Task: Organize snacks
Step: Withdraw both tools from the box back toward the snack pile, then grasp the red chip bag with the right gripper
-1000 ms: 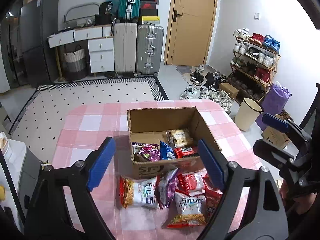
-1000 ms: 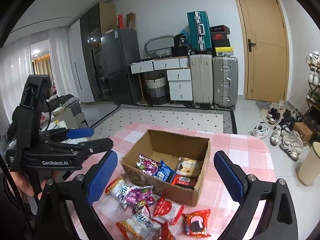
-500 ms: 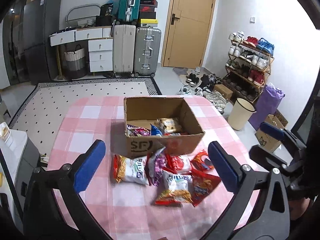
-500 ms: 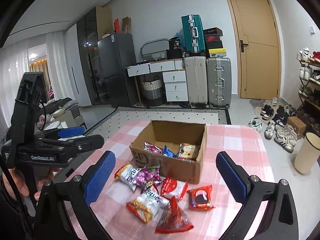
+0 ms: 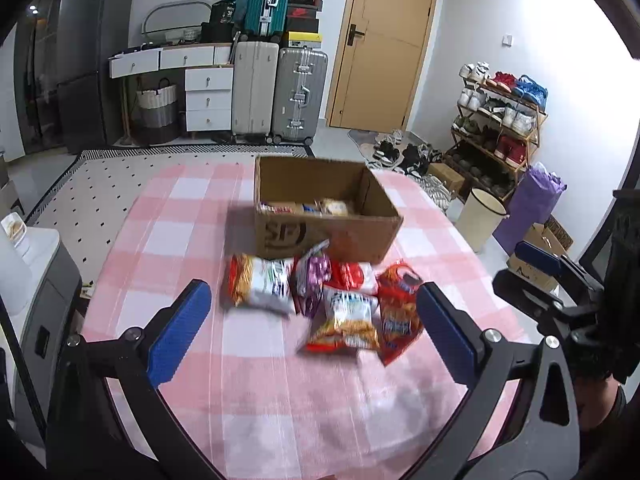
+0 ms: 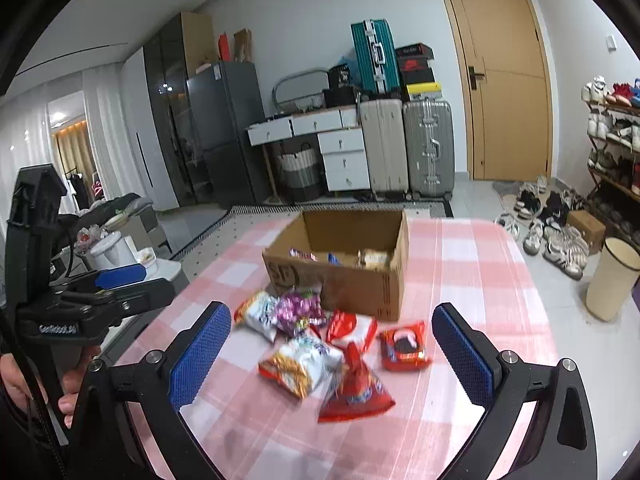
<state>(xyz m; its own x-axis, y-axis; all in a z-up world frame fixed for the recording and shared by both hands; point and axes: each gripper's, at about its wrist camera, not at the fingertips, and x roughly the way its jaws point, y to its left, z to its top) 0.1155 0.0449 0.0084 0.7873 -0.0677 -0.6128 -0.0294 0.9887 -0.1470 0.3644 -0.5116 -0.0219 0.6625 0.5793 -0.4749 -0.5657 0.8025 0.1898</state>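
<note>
Snack packets (image 5: 340, 300) heaped on the pink checked surface (image 5: 192, 240), just in front of the cardboard box (image 5: 324, 236).
A few more packets lie inside the box. The left gripper (image 5: 312, 332) and right gripper (image 6: 330, 356) both hover above the surface, jaws spread wide, holding nothing.

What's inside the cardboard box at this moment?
The cardboard box holds a few snack packets along its floor, blurred; one looks pale, others blue and red. Its near wall hides the rest of the floor, so the full count is unclear.
</note>
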